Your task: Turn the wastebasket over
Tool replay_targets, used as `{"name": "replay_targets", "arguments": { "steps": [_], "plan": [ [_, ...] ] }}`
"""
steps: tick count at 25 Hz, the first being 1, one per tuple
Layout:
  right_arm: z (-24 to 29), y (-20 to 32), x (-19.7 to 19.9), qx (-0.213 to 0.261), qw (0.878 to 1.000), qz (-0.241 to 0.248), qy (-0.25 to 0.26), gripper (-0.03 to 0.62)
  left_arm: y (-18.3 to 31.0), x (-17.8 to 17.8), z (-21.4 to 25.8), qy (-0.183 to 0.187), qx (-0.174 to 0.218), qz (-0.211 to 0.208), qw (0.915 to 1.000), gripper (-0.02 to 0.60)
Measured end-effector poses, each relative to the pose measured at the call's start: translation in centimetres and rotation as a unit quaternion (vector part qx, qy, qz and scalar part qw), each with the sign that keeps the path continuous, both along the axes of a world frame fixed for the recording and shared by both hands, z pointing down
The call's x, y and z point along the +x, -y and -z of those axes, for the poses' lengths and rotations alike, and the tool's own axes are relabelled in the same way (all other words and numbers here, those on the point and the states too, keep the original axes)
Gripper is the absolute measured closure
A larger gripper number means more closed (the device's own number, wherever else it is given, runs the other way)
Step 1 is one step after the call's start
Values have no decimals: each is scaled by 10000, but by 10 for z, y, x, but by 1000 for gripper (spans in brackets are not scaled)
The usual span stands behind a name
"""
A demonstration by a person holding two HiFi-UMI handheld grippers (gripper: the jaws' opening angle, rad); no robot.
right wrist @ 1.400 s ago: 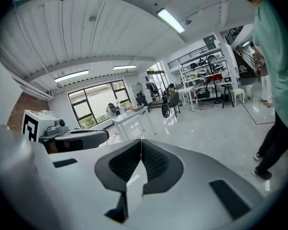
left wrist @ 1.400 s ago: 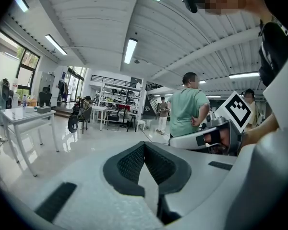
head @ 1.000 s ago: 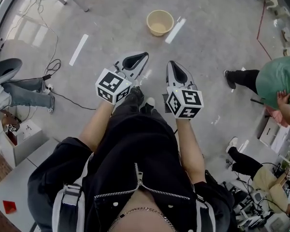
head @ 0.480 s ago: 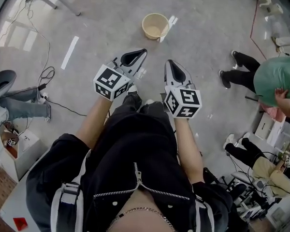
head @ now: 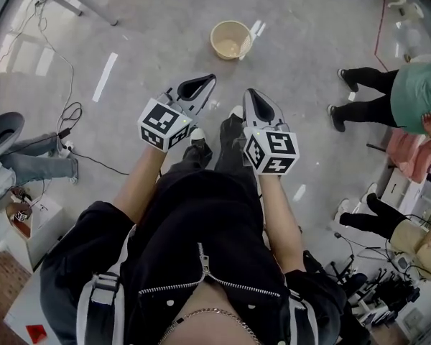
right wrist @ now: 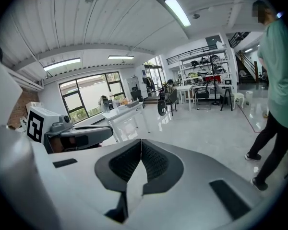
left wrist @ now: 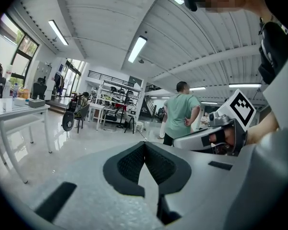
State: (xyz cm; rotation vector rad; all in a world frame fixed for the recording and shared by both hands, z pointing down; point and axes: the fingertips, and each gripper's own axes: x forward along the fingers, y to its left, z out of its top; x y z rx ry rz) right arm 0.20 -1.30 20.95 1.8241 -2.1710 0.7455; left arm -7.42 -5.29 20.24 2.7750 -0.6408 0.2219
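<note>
The tan wastebasket [head: 231,39] stands upright on the grey floor, mouth up, ahead of both grippers and apart from them. In the head view my left gripper [head: 208,79] and right gripper [head: 250,92] are held out side by side at waist height, their tips pointing toward the basket. Both are shut with nothing between the jaws. The left gripper view shows its dark pads [left wrist: 129,164] meeting at the tip, with the right gripper [left wrist: 216,133] beside it. The right gripper view shows the same closed pads [right wrist: 156,164] and the left gripper [right wrist: 72,133]. The basket is in neither gripper view.
A person in a green shirt [head: 416,99] stands at the right, close to the path. A chair [head: 3,128], a seated person's legs [head: 36,160] and a floor cable [head: 72,113] lie at the left. White tape strips [head: 105,76] mark the floor. Tables [right wrist: 125,116] stand further off.
I have stepped forward: one shoe now shows under the grippers and the floor marks have slid. Both grippers stay shut and side by side. The basket sits slightly nearer.
</note>
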Motion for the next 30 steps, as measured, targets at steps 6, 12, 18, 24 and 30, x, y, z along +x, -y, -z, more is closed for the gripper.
{"name": "replay_targets", "arguments": {
  "steps": [6, 12, 18, 24, 30],
  "plan": [
    [-11, 45, 28, -8, 9998, 148, 166, 583, 36, 24, -10, 85, -19, 198, 9998, 578],
    [0, 99, 65, 53, 9983, 548, 194, 583, 82, 59, 0, 122, 30, 538, 9985, 577],
    [6, 137, 93, 105, 9960, 836, 289, 583, 117, 91, 4, 195, 59, 804, 9966, 577],
    [2, 157, 121, 116, 9936, 1038, 429, 583, 136, 118, 4, 267, 23, 1028, 9943, 578],
    [-1, 170, 150, 92, 9927, 1096, 493, 583, 147, 142, 4, 299, -12, 1133, 9931, 577]
  ]
}}
